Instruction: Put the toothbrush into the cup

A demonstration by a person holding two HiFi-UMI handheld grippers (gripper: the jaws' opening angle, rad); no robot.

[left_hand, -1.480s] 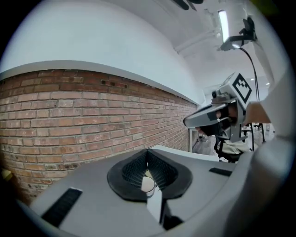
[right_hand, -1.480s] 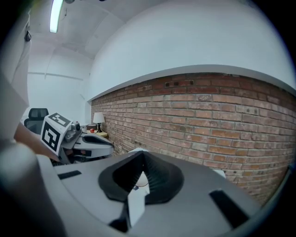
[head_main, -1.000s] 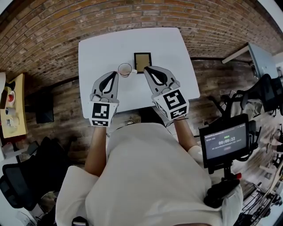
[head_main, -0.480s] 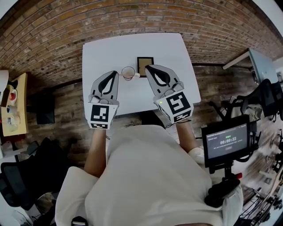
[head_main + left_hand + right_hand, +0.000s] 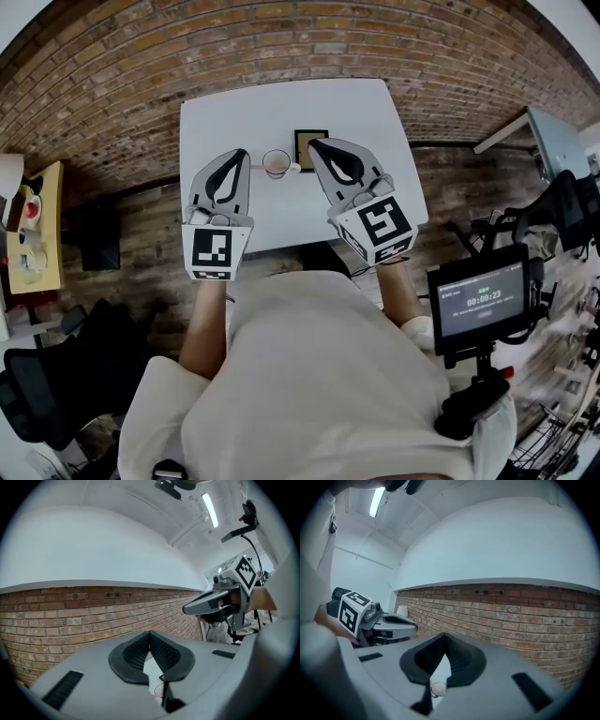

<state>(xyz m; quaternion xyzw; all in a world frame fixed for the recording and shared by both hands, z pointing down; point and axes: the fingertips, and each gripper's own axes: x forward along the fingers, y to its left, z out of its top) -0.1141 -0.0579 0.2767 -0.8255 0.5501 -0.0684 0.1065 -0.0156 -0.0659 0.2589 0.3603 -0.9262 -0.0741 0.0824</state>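
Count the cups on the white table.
1: the cup stands on the white table, between the left gripper and right gripper, beside a framed square board. None seems hidden.

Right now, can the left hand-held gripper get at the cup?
Probably yes: the cup stands just right of the left hand-held gripper, with only bare table between them; its jaws are shut.

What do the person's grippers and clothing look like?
The left gripper and right gripper have light grey shells with black ribbed fingers and a cube of black-and-white square markers. The person wears a cream short-sleeved top.
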